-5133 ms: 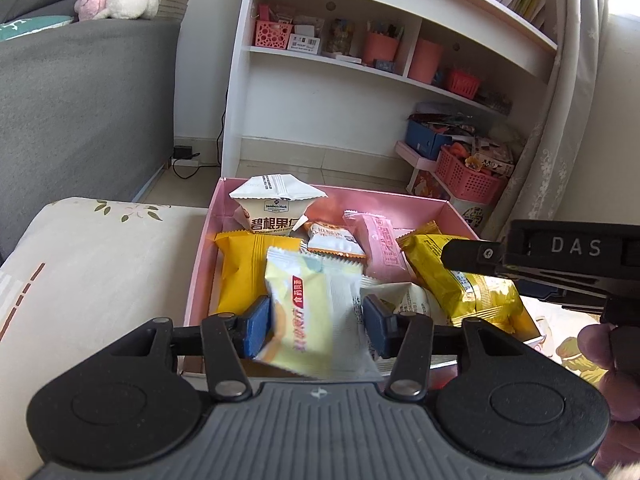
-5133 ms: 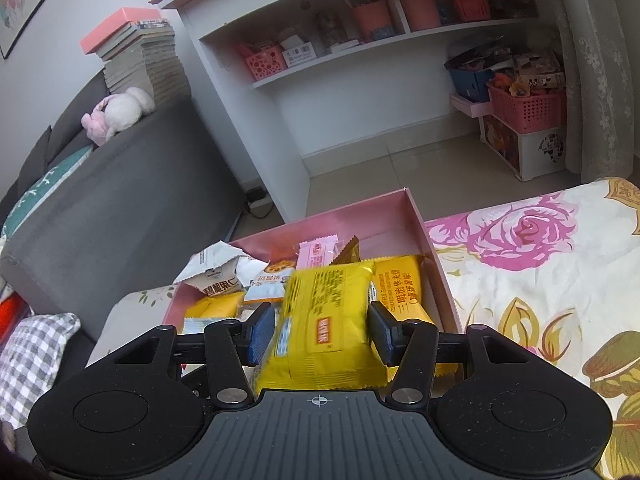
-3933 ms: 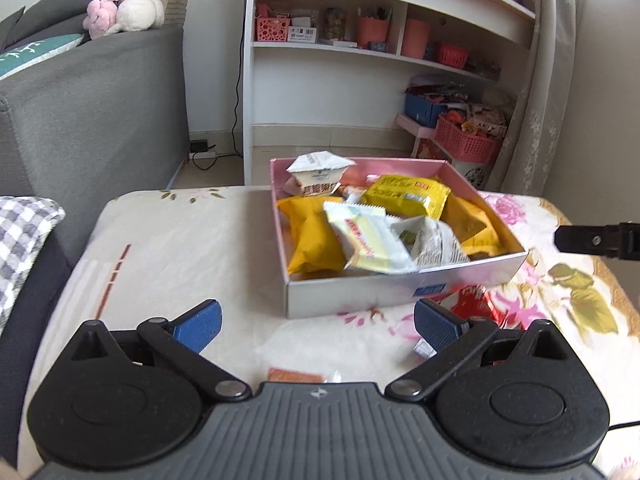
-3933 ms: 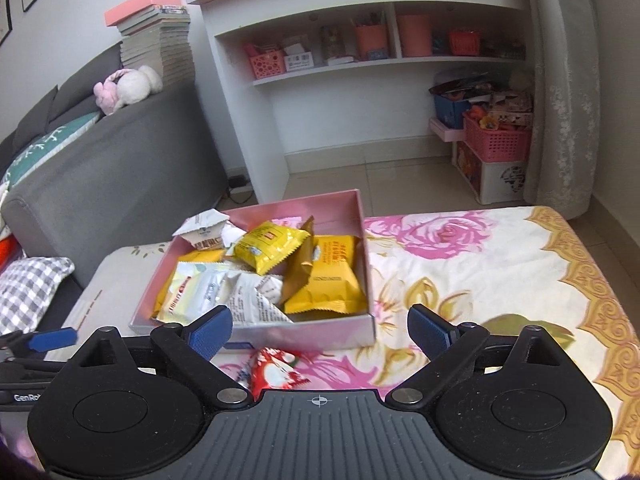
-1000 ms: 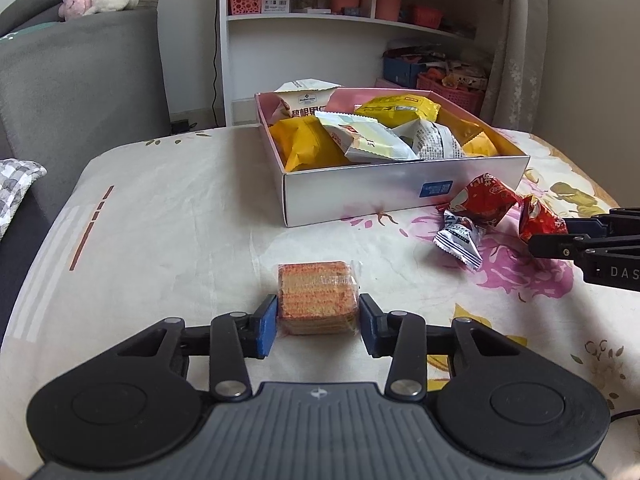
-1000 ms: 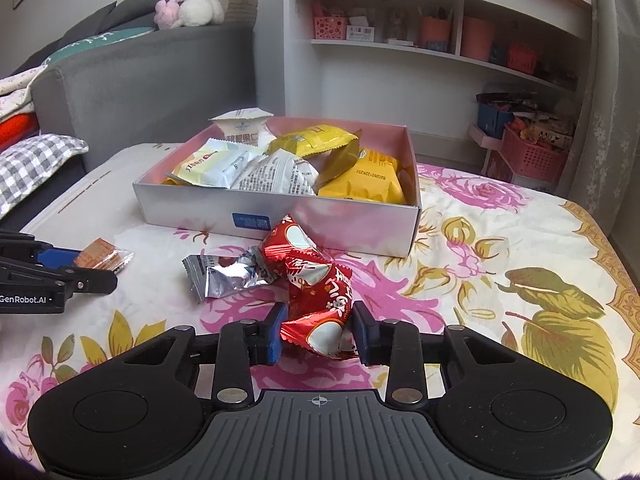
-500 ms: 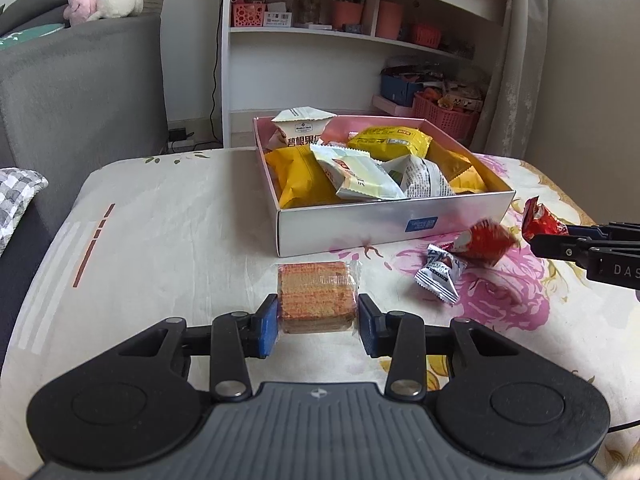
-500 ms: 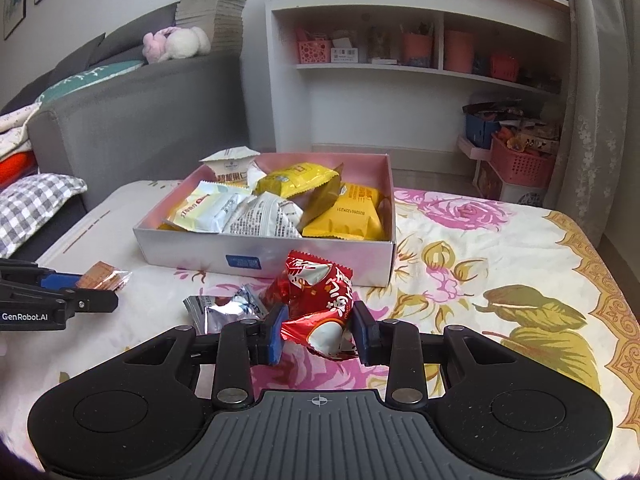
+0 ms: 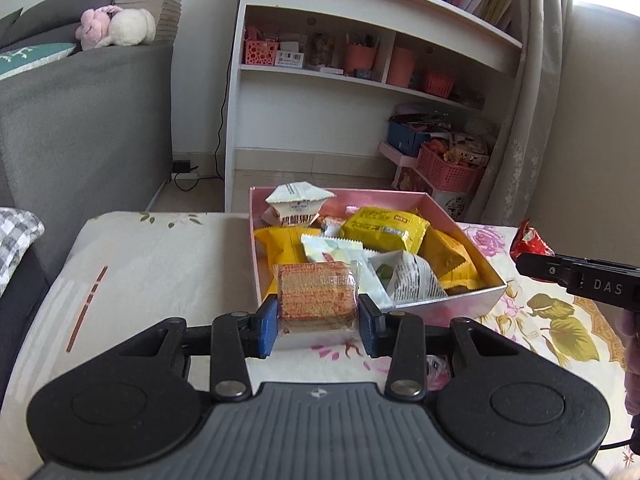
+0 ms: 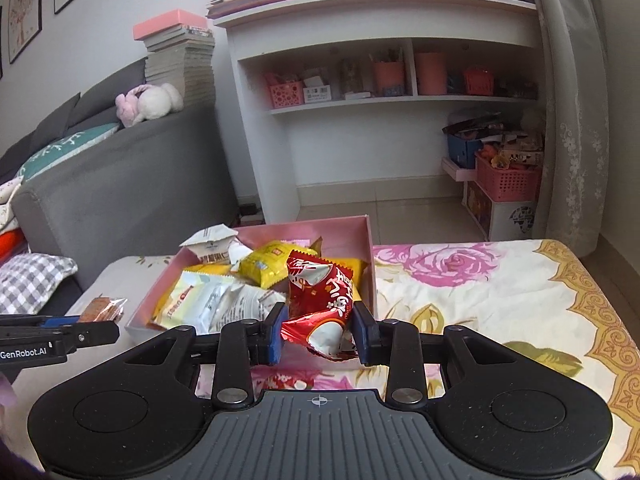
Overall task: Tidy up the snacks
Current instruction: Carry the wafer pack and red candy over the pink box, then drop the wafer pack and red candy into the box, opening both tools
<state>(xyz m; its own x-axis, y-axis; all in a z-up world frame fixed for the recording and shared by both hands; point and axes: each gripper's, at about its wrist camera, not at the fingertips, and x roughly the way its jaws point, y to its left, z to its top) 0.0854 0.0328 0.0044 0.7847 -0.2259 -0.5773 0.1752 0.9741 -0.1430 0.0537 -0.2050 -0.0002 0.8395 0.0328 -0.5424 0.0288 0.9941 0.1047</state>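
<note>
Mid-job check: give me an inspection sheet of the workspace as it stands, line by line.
Surface: floral cloth-covered table.
Job's things: pink rectangular cardboard box full of packets; clear-wrapped orange wafer pack and red foil snack bag, both held off the cloth.
Clutter: small wrapper on the cloth below the right gripper.
Grippers: left gripper shut on the wafer pack; right gripper shut on the red bag.
Cables: black cord beside the white shelf unit.
Surroundings: grey sofa, plush toy, lace curtain.

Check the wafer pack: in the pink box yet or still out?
Out. The wafer pack is clamped between the left gripper fingers, held at the pink box near wall, not released among the snacks.
</note>
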